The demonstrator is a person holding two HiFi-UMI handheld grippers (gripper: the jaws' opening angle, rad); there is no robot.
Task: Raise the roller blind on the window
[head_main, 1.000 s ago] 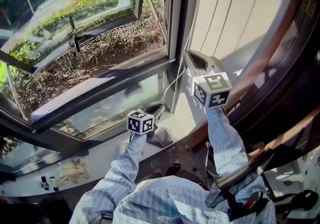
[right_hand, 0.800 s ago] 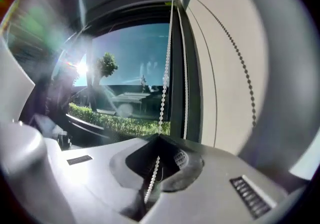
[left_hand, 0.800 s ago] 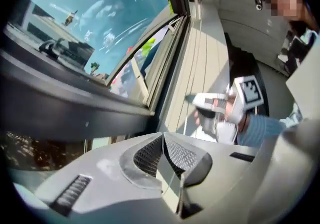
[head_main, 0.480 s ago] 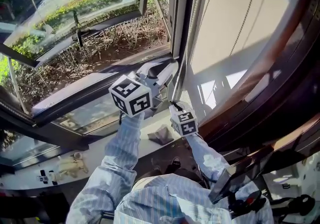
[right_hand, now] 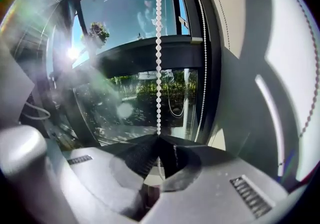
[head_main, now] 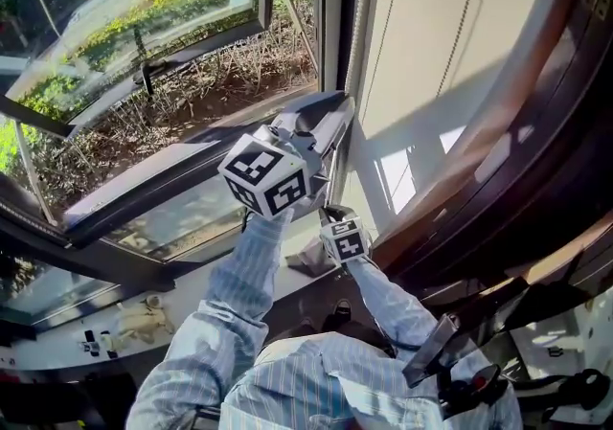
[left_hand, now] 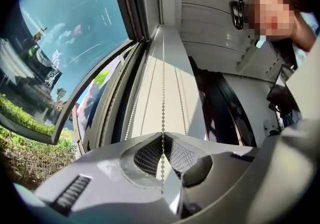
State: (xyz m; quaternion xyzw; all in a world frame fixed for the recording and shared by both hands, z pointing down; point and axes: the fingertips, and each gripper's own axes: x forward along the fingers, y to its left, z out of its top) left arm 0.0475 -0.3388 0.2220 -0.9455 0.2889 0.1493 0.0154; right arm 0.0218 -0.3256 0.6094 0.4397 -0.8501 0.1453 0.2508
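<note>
The cream roller blind (head_main: pixel 431 26) hangs over the right window pane, and its white bead chain (head_main: pixel 360 16) runs down beside the window frame. My left gripper (head_main: pixel 335 112) is raised high by the frame, shut on the bead chain (left_hand: pixel 162 93), which passes straight between its closed tips (left_hand: pixel 162 135). My right gripper (head_main: pixel 337 219) sits lower, just under the left one. It is also shut on the bead chain (right_hand: pixel 158 43), which rises taut from its tips (right_hand: pixel 158 137). The other strand of the chain (right_hand: pixel 204 68) hangs to the right.
An open window sash (head_main: pixel 144 55) swings outward at the left, over shrubs. A crumpled cloth (head_main: pixel 311 260) lies on the sill (head_main: pixel 192 275), with small items (head_main: pixel 134 323) further left. A dark curved frame (head_main: pixel 498 179) borders the right.
The left gripper has gone up from the sill to the window frame. The right gripper has come down from high on the chain to below the left one.
</note>
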